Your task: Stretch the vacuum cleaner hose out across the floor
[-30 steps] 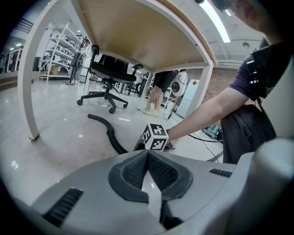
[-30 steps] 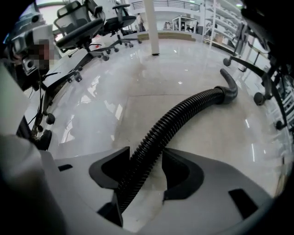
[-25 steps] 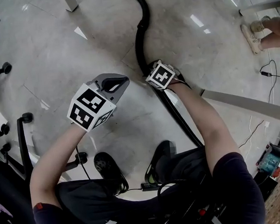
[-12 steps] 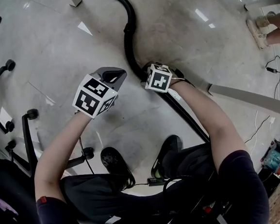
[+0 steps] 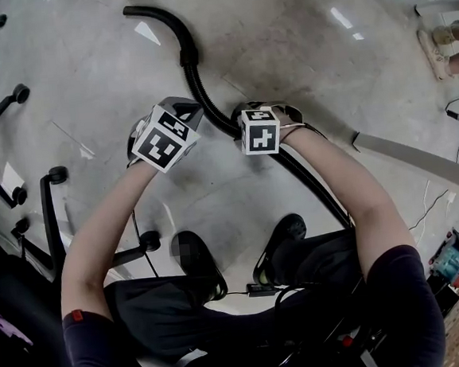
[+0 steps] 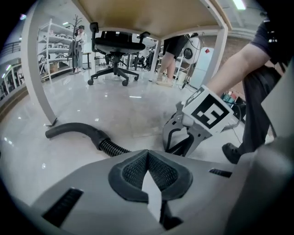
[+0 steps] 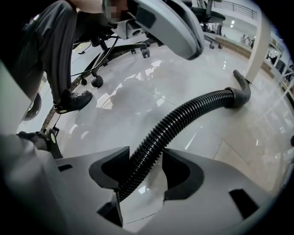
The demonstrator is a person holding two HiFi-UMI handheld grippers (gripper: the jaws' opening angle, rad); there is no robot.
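now right tongs (image 7: 145, 159) have swung the hose (image 7: 197, 108) leftward.

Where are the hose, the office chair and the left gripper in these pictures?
hose (image 7: 183, 117), right gripper view, on its ribbed middle stretch.
office chair (image 6: 117, 47), left gripper view, on its seat.
left gripper (image 6: 147, 154), left gripper view, where its shut jaws meet.

Floor (image 5: 305, 44): was pale, glossy stone tile.
Hose (image 5: 192, 70): lay curved across it.
Chair castors (image 5: 20, 94): stood at left.
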